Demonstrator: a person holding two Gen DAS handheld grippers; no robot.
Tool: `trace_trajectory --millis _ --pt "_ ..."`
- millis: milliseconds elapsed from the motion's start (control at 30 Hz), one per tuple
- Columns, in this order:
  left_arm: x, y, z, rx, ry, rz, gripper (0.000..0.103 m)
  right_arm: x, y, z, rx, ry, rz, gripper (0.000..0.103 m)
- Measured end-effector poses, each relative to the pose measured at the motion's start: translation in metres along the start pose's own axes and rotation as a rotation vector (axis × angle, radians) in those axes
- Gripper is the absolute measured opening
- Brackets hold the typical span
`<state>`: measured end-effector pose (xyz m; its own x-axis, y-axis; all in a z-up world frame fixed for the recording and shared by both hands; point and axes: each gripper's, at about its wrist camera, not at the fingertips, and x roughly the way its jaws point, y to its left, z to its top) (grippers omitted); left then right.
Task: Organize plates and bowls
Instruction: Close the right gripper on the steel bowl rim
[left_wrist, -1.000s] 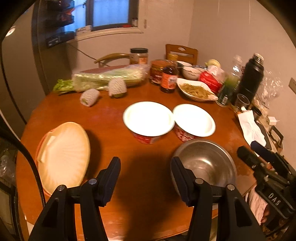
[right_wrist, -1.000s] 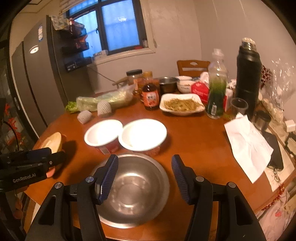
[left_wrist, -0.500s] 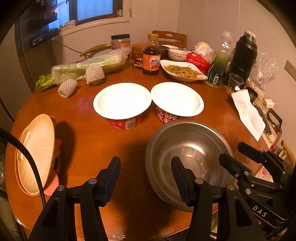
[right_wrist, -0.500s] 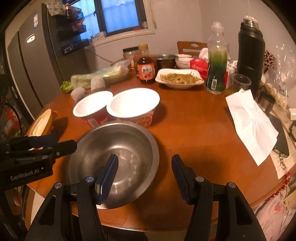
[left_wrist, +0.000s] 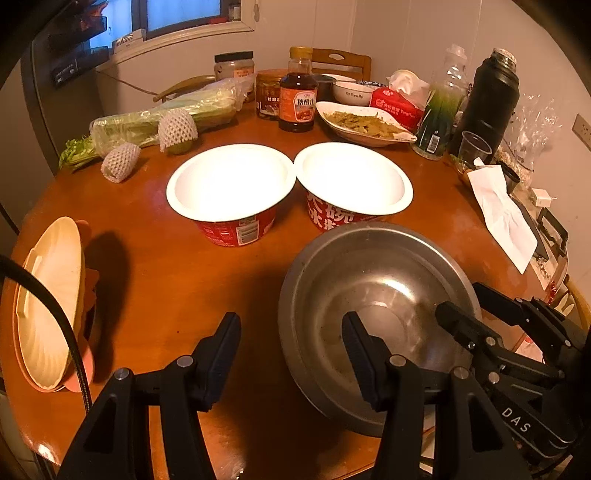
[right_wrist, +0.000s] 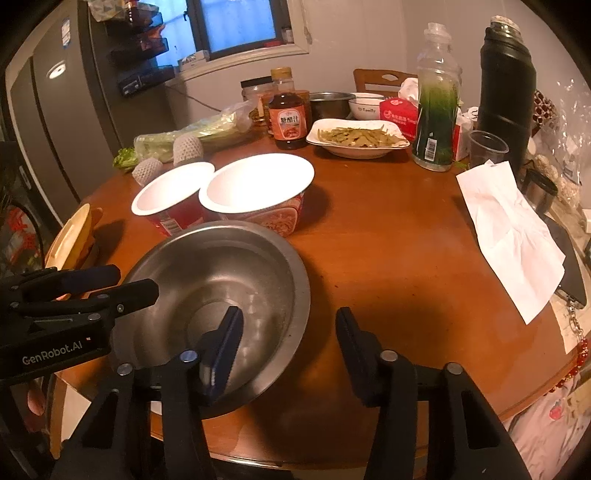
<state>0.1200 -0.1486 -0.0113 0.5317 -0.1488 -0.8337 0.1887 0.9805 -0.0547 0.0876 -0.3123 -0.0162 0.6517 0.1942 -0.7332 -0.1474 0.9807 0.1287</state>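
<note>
A steel bowl (left_wrist: 373, 306) sits at the near edge of the round wooden table (left_wrist: 177, 273); it also shows in the right wrist view (right_wrist: 225, 288). Two red paper bowls with white insides (left_wrist: 229, 184) (left_wrist: 351, 177) stand side by side behind it. A stack of beige and orange plates (left_wrist: 48, 299) lies at the left edge. My left gripper (left_wrist: 291, 343) is open, its right finger over the steel bowl's left rim. My right gripper (right_wrist: 288, 339) is open, its left finger inside the steel bowl, its right finger outside the rim.
At the back stand a sauce bottle (left_wrist: 297, 92), jars, a dish of food (left_wrist: 365, 123), wrapped greens (left_wrist: 162, 118), a green bottle (right_wrist: 436, 122) and a black flask (right_wrist: 506, 85). A white paper (right_wrist: 509, 236) lies at the right.
Both grippers have moved forward and lower toward the steel bowl, which now looks larger. The right gripper's left finger has come over the bowl's rim.
</note>
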Motion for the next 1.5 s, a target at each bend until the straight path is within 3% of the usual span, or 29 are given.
trace_trajectory --millis 367,567,1500 --pt "0.005 0.0 -0.002 0.004 -0.005 -0.025 0.056 0.006 0.007 -0.002 -0.023 0.009 0.018 0.036" --pt "0.009 -0.002 -0.006 0.005 0.004 -0.05 0.044 0.007 0.012 -0.002 -0.031 0.01 0.017 0.031" --pt "-0.013 0.047 -0.023 -0.046 -0.03 0.017 0.042 0.011 0.072 0.003 -0.112 0.007 0.061 0.03"
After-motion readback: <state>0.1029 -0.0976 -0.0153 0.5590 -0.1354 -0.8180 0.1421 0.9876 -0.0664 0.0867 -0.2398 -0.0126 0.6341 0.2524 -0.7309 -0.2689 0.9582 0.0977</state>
